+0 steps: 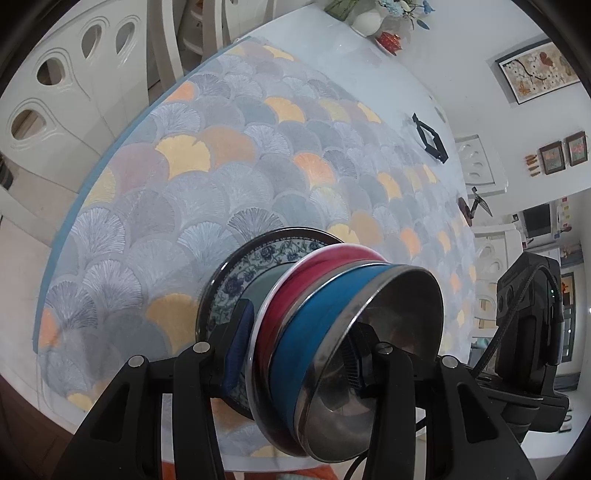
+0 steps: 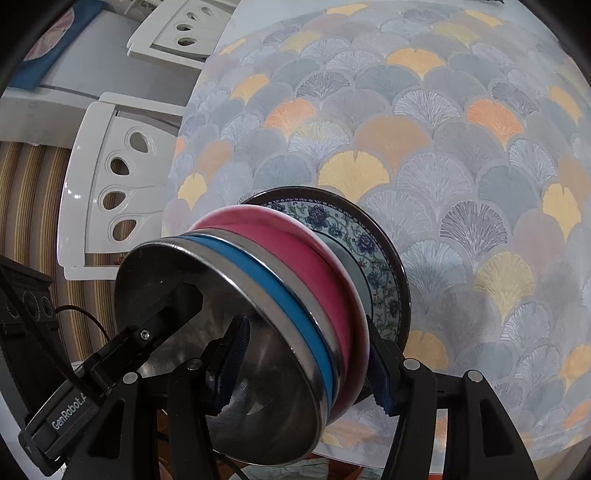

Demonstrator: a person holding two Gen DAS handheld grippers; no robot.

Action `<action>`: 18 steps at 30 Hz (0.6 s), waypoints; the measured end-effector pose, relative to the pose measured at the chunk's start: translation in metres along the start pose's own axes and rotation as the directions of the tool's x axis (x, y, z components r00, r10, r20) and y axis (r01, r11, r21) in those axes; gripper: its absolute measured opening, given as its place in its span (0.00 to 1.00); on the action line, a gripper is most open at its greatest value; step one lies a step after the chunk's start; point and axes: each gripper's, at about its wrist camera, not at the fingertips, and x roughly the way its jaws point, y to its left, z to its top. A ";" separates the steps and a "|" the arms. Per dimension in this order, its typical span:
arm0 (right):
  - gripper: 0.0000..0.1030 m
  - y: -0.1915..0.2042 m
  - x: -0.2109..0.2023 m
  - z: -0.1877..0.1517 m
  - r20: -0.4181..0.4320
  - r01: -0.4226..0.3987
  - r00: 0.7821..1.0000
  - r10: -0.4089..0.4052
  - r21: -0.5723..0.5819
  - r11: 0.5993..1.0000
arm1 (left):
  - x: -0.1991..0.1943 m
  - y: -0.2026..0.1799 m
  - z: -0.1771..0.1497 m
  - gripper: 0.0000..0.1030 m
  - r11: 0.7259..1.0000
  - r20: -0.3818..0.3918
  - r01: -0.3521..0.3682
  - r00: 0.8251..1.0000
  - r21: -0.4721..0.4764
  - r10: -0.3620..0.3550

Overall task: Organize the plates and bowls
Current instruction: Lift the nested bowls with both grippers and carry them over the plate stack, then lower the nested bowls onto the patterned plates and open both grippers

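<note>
A stack of dishes is clamped from both sides: a dark-rimmed blue floral plate (image 1: pixel 236 269) (image 2: pixel 373 266), a pink bowl (image 1: pixel 295 280) (image 2: pixel 295 243) on it, and a blue bowl with a steel inside (image 1: pixel 325 306) (image 2: pixel 288 299) on top. My left gripper (image 1: pixel 295 354) is shut on the stack, one pad under the plate and one inside the steel bowl. My right gripper (image 2: pixel 306 369) is shut on the opposite edge the same way. The stack hangs just over the patterned tablecloth (image 1: pixel 221 166) (image 2: pixel 443 129); whether it touches the cloth I cannot tell.
White chairs (image 1: pixel 74 92) (image 2: pixel 110 184) stand around the table. On the table's far part lie a black diamond-shaped frame (image 1: pixel 430 138), a white vase with flowers (image 1: pixel 367 20) and a small red object (image 1: pixel 389 38). The cloth beyond the stack is bare.
</note>
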 end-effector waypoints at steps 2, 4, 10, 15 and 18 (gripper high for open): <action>0.56 0.000 0.000 0.001 0.004 -0.006 1.000 0.006 0.003 1.000 | 0.001 0.003 0.001 0.39 1.000 -0.003 0.000 1.000 -0.006 0.000; 0.56 0.000 -0.002 0.001 0.011 -0.012 1.000 0.012 0.008 1.000 | -0.001 0.005 0.001 0.39 1.000 0.001 0.006 1.000 -0.006 -0.006; 0.56 -0.001 -0.009 0.001 0.039 -0.036 0.999 0.036 0.014 0.999 | -0.007 0.006 0.003 0.39 1.000 0.021 0.019 1.000 0.006 -0.020; 0.56 -0.002 -0.018 -0.002 0.066 -0.045 0.997 0.044 0.011 0.999 | -0.013 0.003 0.004 0.39 0.999 0.036 0.012 0.999 0.030 -0.013; 0.58 0.001 -0.031 -0.006 0.115 -0.026 0.993 0.026 -0.007 1.000 | -0.022 -0.001 0.004 0.39 0.998 0.064 0.017 0.998 0.058 -0.021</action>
